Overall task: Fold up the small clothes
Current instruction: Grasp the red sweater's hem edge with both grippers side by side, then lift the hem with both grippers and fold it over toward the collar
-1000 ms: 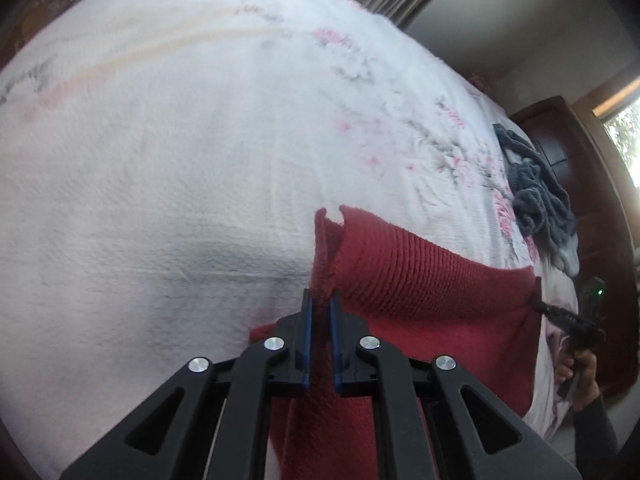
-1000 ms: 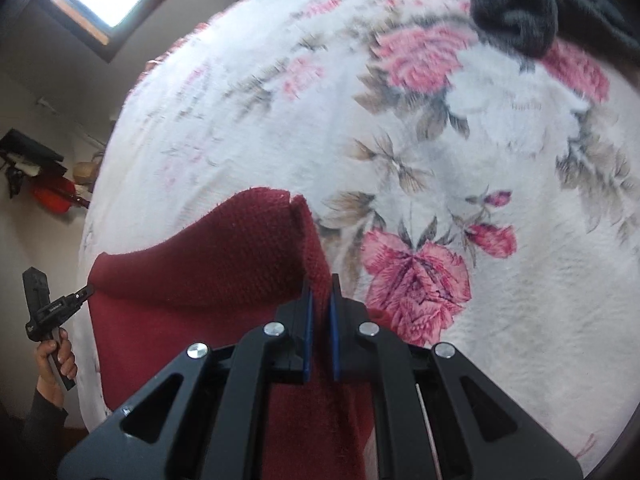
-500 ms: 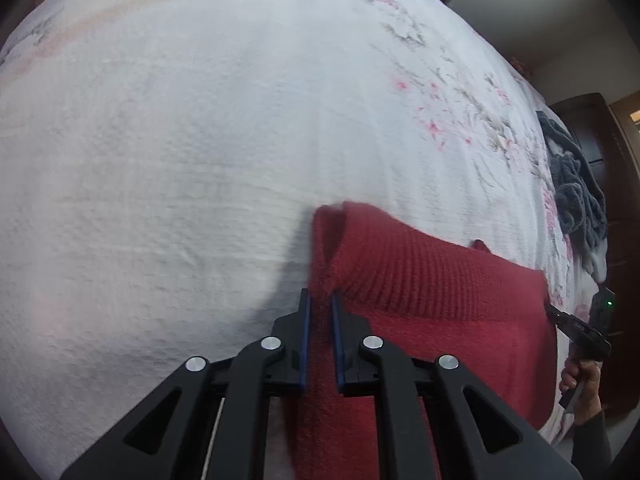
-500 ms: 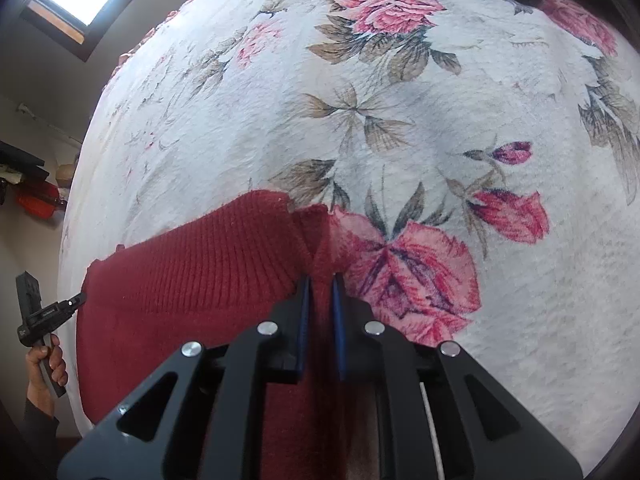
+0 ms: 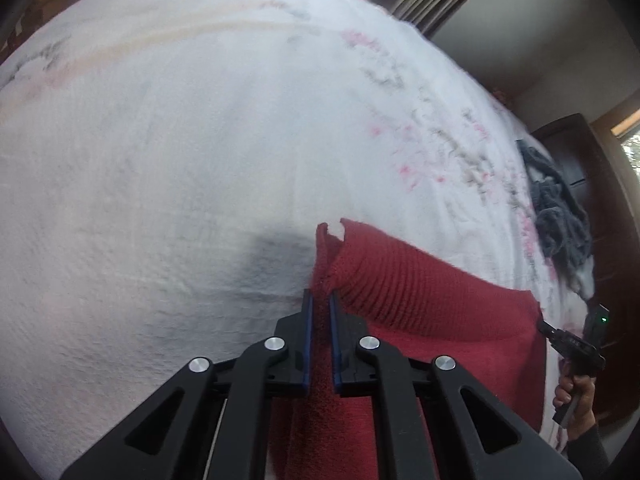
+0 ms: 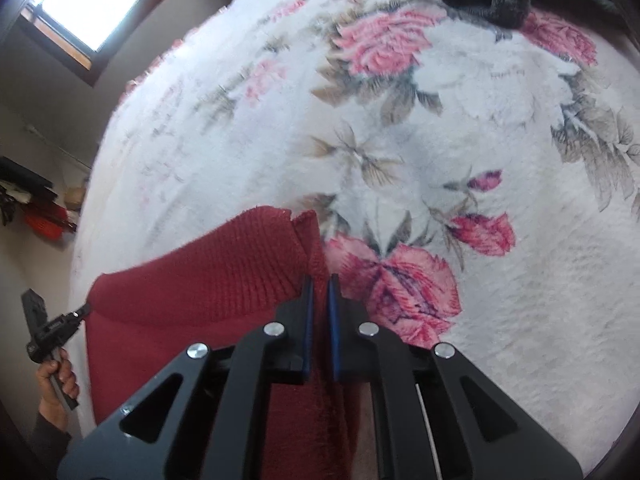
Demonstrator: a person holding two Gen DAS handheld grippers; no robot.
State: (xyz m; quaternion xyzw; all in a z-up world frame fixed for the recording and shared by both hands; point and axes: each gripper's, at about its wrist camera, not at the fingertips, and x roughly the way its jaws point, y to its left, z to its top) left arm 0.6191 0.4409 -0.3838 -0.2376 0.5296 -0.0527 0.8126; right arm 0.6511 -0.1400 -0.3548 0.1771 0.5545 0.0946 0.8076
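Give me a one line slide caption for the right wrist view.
Right gripper pinches one corner of a red knit garment stretched above a floral blanket.

Soft daylight from a blown-out window (image 6: 86, 4); heavy fisheye curvature, dark vignetted corners, slight motion blur.

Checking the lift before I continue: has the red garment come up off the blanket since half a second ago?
Yes. The red garment has risen: in the right wrist view the big pink rose it partly covered now shows, and the floral blanket looks farther off.
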